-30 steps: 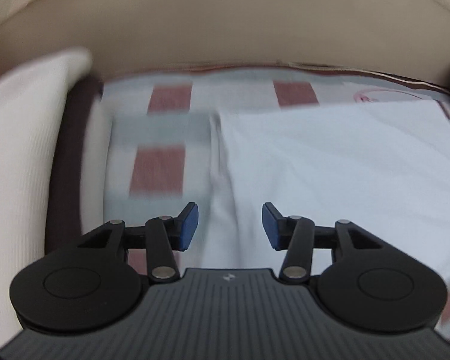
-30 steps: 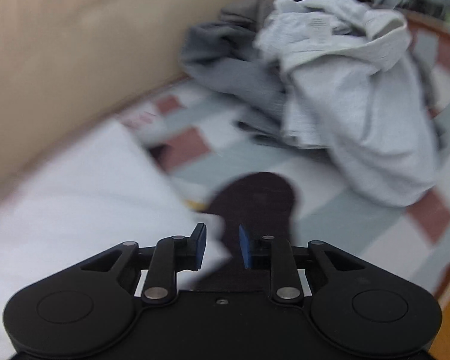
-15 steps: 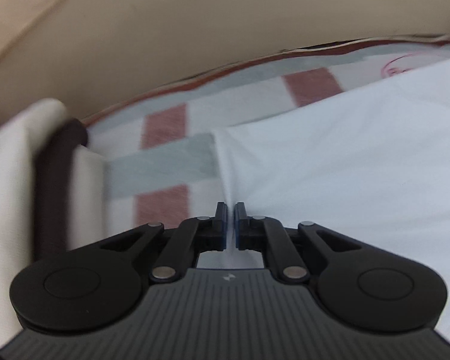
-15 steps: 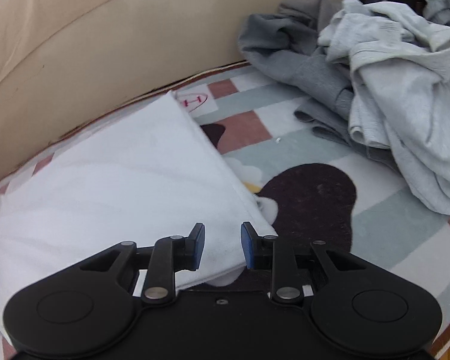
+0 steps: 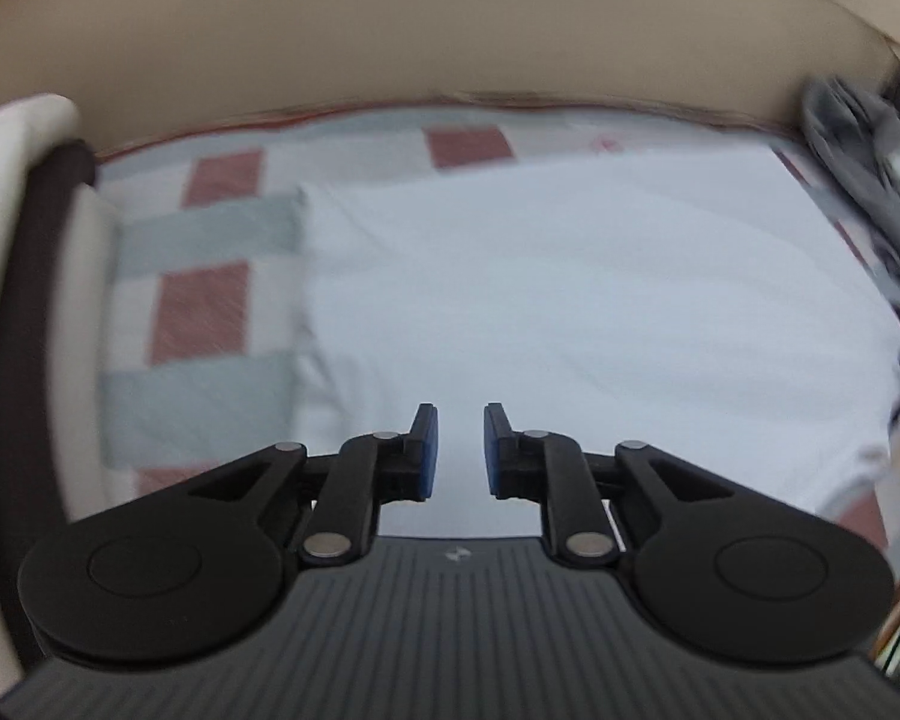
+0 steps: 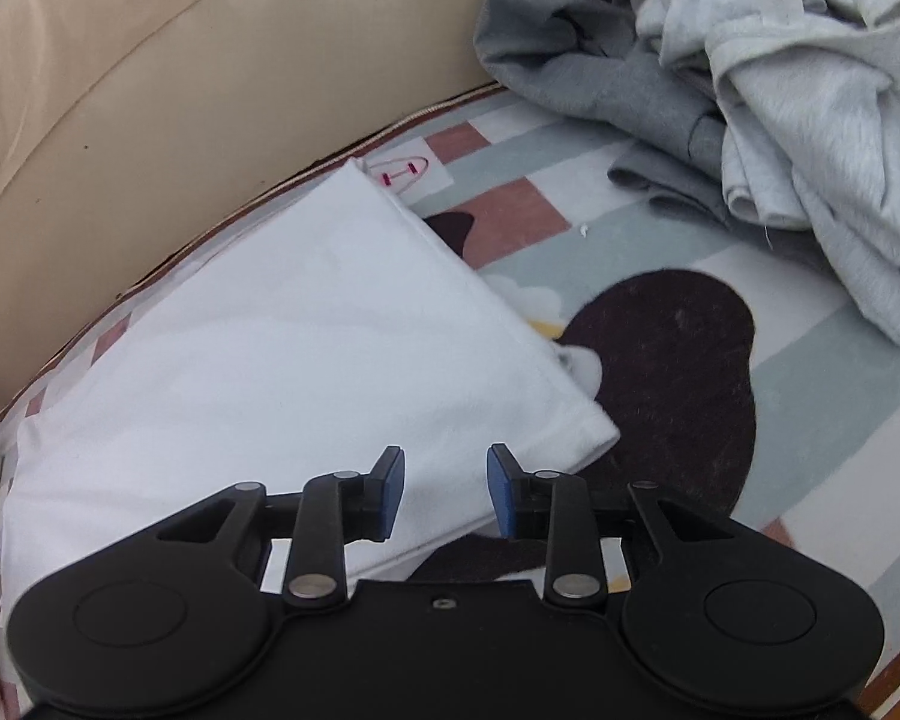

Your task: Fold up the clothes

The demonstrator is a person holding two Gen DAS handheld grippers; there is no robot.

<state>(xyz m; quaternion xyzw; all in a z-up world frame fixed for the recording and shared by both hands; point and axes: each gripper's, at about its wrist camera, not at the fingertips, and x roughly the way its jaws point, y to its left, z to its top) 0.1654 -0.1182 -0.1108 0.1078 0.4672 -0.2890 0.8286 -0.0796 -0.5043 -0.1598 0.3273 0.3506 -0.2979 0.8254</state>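
A folded white garment [image 5: 570, 294] lies flat on the patterned blanket [image 5: 204, 306]. My left gripper [image 5: 457, 453] hovers over its near edge; its jaws are opening, with a narrow gap and nothing pinched between the blue pads. In the right wrist view the same white garment [image 6: 282, 348] lies with its right corner near my right gripper [image 6: 444, 486]. The right jaws are also opening, above the garment's near edge, and no cloth sits between them.
A heap of grey and pale grey clothes [image 6: 750, 90] lies at the upper right. The beige sofa back [image 6: 180, 78] runs behind the blanket. A cream cushion with a dark border [image 5: 24, 252] is at the left. The blanket [image 6: 678, 360] bears a dark patch.
The left gripper closed to shut, then parted slightly, and pulled back over the white garment. The right gripper swung left from the clothes heap to the garment's corner and widened.
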